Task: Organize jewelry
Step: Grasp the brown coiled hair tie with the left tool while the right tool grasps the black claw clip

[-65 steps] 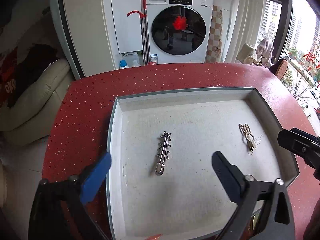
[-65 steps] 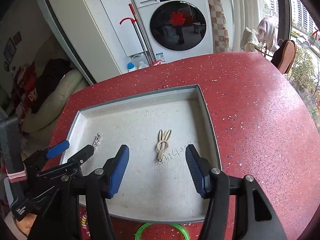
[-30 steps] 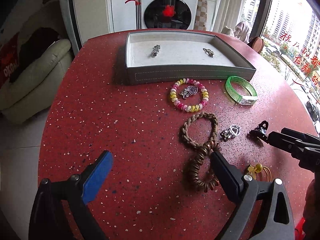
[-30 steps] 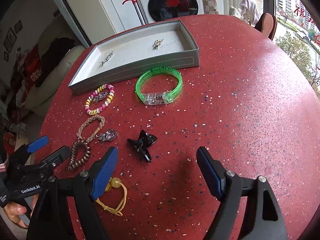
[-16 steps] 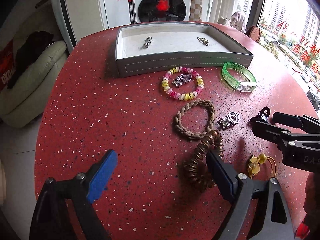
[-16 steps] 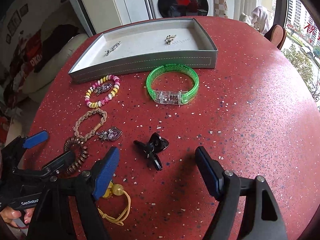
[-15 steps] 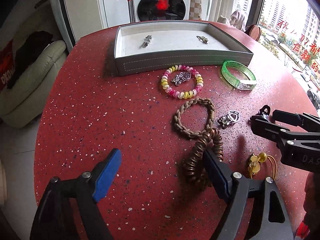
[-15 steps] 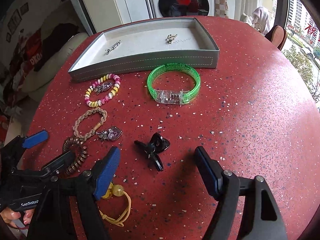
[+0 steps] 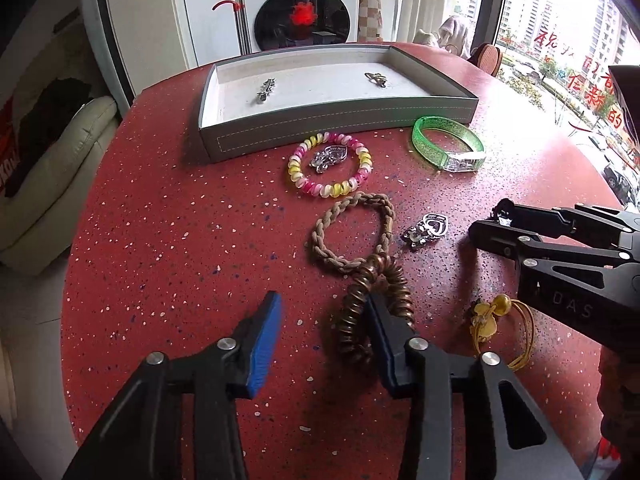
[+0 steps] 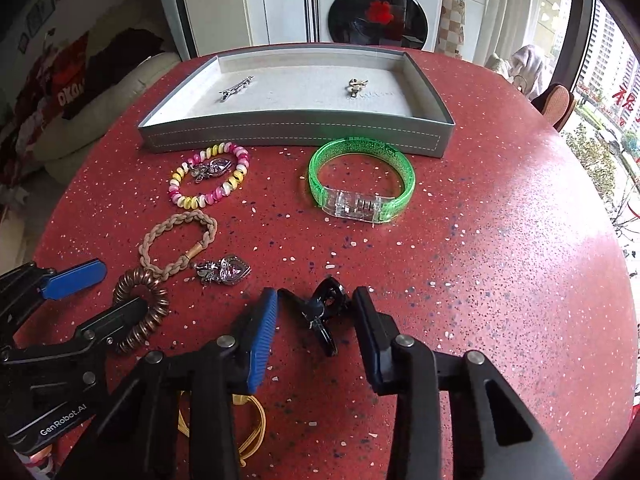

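My left gripper (image 9: 320,334) is partly open above the red tabletop (image 9: 160,240), its right finger lying against the brown spiral hair tie (image 9: 374,308) while the left finger stands well apart at about 9 o'clock from it; nothing is pinched. My right gripper (image 10: 316,328) is partly open too, its two blue pads flanking the black claw clip (image 10: 320,312), which lies between them; whether they touch it I cannot tell. At 12 o'clock from the coil sits the braided beige bracelet (image 9: 352,232), touching it, with a heart-shaped silver charm (image 9: 426,230) just beside at 3 o'clock. Farther up lies the pink-and-yellow bead bracelet (image 9: 330,170) ringed around another silver charm (image 9: 328,156), and the green bangle (image 10: 360,180) is near the grey tray (image 10: 296,132). Inside the tray rest a silver hair clip (image 10: 236,88) and a gold clip (image 10: 356,86), well apart. A yellow hair tie (image 9: 500,320) lies at 3 o'clock from the coil.
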Demonstrator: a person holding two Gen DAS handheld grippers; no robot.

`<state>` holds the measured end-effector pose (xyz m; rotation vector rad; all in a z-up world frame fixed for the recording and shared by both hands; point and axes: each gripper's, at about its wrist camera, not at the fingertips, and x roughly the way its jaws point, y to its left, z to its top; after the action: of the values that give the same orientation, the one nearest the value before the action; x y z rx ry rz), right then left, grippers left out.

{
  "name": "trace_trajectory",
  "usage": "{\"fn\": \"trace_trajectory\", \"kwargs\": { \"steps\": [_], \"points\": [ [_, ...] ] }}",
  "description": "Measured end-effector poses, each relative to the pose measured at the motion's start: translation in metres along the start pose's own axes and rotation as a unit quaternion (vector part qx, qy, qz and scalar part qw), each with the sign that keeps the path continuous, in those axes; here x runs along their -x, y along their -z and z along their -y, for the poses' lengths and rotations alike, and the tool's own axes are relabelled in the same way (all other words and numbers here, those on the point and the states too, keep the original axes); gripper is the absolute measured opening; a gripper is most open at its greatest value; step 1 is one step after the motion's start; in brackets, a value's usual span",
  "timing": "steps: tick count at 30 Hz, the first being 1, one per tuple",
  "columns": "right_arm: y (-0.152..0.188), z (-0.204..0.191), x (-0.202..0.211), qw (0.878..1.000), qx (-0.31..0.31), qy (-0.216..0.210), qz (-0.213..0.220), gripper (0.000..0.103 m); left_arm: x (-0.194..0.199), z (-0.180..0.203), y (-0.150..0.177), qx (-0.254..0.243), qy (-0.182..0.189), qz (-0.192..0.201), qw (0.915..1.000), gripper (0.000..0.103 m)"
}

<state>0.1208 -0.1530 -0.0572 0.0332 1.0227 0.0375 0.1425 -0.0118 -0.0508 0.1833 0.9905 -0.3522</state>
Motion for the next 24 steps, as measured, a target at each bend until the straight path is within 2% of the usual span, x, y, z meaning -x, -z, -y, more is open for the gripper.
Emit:
{"fn": "trace_trajectory", "kwargs": {
  "steps": [1,3,4,14,24],
  "points": [
    [0.000,0.001,0.000,1.000,-0.001,-0.001,0.000,0.042,0.000,0.002,0.000,-0.004,-0.001,0.001,1.0000,0.045],
    [0.001,0.002,0.001,1.000,-0.005,-0.003,0.001,0.041,0.001,0.004,0.000,-0.010,0.003,0.001,0.9999,0.037],
    [0.002,0.002,0.001,1.000,-0.008,-0.003,0.001,0.041,0.001,0.005,0.000,-0.012,0.005,0.001,0.9999,0.030],
    [0.003,0.016,0.010,0.999,-0.041,-0.024,0.003,0.041,0.008,-0.008,0.001,0.029,0.047,0.002,0.9985,0.030],
    [-0.011,0.032,0.026,0.997,-0.064,-0.041,0.022,0.041,0.027,-0.020,-0.023,0.046,0.056,0.031,0.9969,0.030]
  ]
}}
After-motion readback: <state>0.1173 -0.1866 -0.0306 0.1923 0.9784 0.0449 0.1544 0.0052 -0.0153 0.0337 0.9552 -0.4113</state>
